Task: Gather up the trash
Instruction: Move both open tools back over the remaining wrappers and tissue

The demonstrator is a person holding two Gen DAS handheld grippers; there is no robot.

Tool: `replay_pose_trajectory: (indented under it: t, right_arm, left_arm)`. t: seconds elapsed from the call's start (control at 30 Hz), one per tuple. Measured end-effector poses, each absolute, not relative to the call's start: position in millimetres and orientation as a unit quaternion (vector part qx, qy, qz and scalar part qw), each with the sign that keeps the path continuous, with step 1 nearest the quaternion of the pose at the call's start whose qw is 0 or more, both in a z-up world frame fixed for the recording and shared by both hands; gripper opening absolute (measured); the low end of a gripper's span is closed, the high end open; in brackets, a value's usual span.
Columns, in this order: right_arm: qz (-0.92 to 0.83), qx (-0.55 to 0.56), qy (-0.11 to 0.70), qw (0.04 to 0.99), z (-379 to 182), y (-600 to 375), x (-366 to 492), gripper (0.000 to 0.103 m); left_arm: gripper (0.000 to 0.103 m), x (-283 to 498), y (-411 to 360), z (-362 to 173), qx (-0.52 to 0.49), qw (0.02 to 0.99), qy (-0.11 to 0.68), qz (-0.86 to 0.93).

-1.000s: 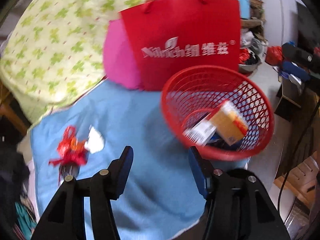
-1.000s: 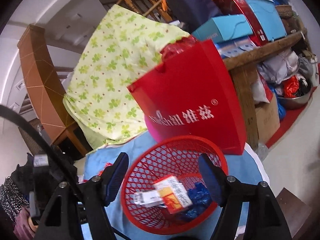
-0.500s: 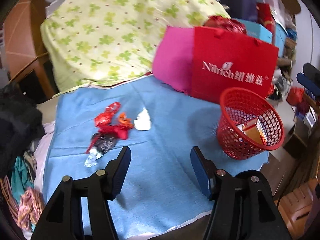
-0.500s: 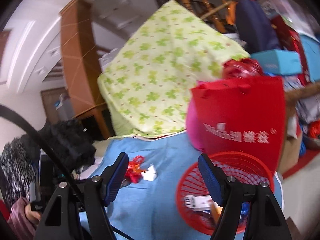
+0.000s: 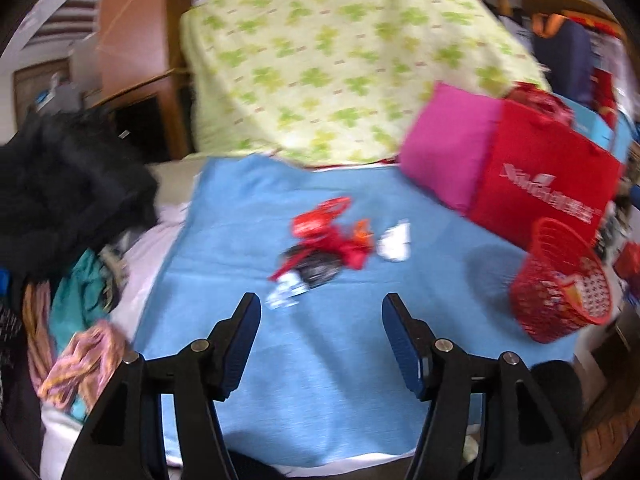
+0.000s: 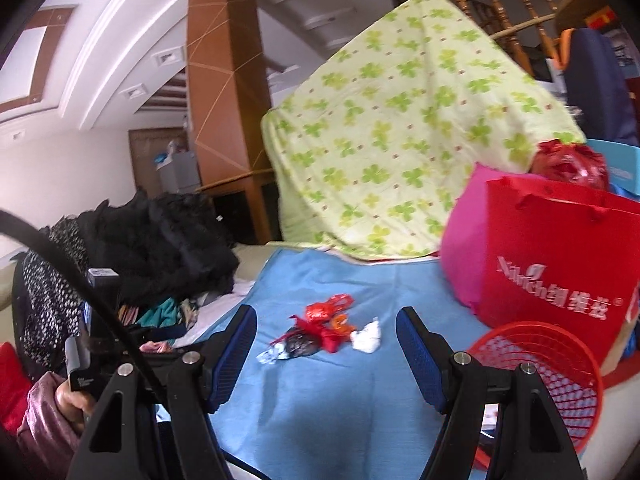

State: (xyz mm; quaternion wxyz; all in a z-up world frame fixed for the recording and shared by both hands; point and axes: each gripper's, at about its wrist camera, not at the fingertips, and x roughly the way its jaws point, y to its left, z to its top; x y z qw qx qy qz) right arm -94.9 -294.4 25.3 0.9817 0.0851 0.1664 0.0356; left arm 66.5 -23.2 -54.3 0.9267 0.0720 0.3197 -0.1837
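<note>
A red gift bag [image 6: 552, 280] leans beside a pink cushion [image 6: 464, 252], under a clover-print quilt [image 6: 400, 128]

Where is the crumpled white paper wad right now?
In both wrist views the crumpled white paper wad lies on the blue cloth, just right of the red wrappers and left of the red mesh basket.

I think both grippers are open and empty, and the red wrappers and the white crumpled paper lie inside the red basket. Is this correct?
Not quite. The red wrappers and the white crumpled paper lie on the blue cloth, outside the red basket, as the right wrist view shows. The rest holds: the left gripper and right gripper are open and empty.
</note>
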Motion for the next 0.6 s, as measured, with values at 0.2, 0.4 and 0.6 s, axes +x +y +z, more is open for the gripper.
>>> replay_pose_trajectory:
  t: [0.2, 0.4, 0.6]
  right_arm:
    - [0.068, 0.086, 0.211, 0.971, -1.4, -273.3, -47.6, 0.075]
    - [0.077, 0.114, 0.282, 0.949, -55.0, -274.3, 14.7, 0.075]
    - [0.076, 0.157, 0.348, 0.921, -106.7, -293.4, 68.7, 0.075]
  left_arm:
    - [0.064, 95.9, 18.1, -90.5, 0.047, 0.921, 0.361, -0.136]
    - [0.064, 115.9, 22.3, -124.1, 0.051, 0.908, 0.397, -0.126]
    - [0.064, 137.6, 6.8, -150.0, 0.068, 0.895, 0.421, -0.132]
